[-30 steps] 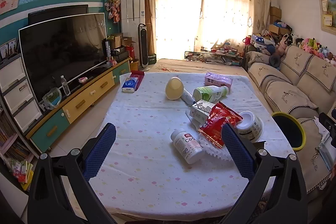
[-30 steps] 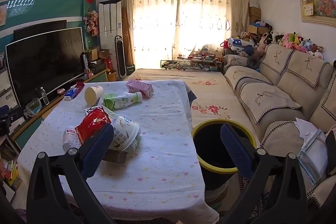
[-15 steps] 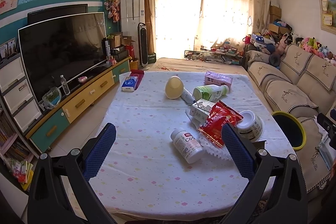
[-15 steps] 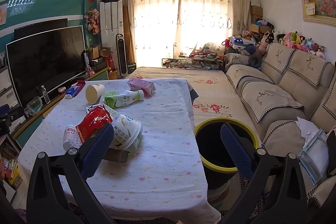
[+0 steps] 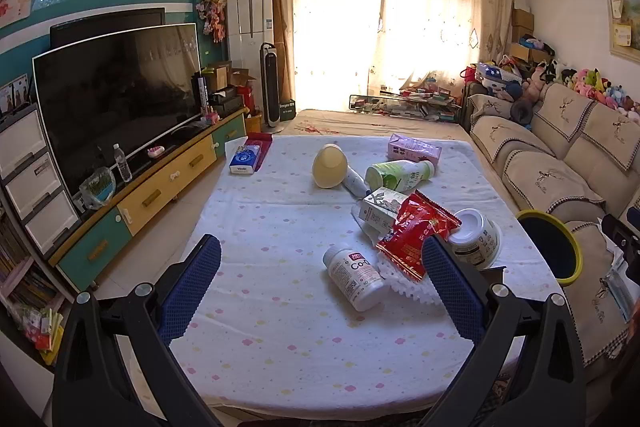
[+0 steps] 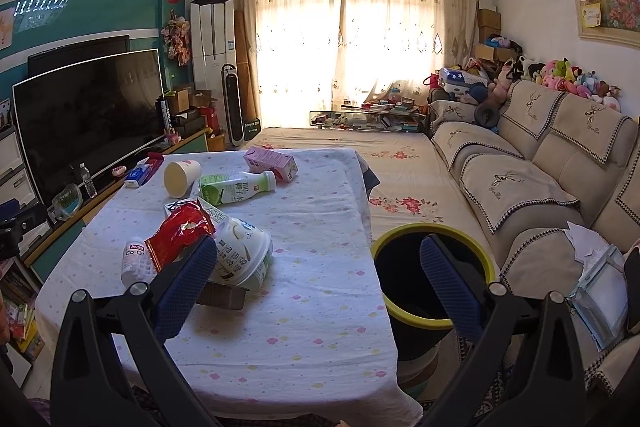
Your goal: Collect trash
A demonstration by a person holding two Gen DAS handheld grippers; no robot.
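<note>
Trash on table (image 5: 280,327): 1 red snack bag (image 5: 414,237), 1 white pill bottle (image 5: 356,277), 1 overturned white bowl (image 5: 476,237), 1 green-and-white drink bottle (image 5: 398,175), 1 pink carton (image 5: 414,148), 1 white carton (image 5: 380,209), 1 tipped paper cup (image 5: 329,166), 1 white foam sheet (image 5: 408,287) under the bag.
Other table items: 1 blue tissue pack (image 5: 244,159), far left corner.
Bin: 1 yellow-rimmed bin (image 6: 432,277) on the floor, just beside the table's right edge, in front of the sofa (image 6: 560,167).
Left gripper (image 5: 320,283): held above the near table edge, aimed along the tabletop; fingers spread wide, gripping and touching nothing.
Right gripper (image 6: 318,281): held over the table's right corner and the bin; fingers spread wide, empty.
Bowl, right view (image 6: 240,255): behind the left fingertip.
</note>
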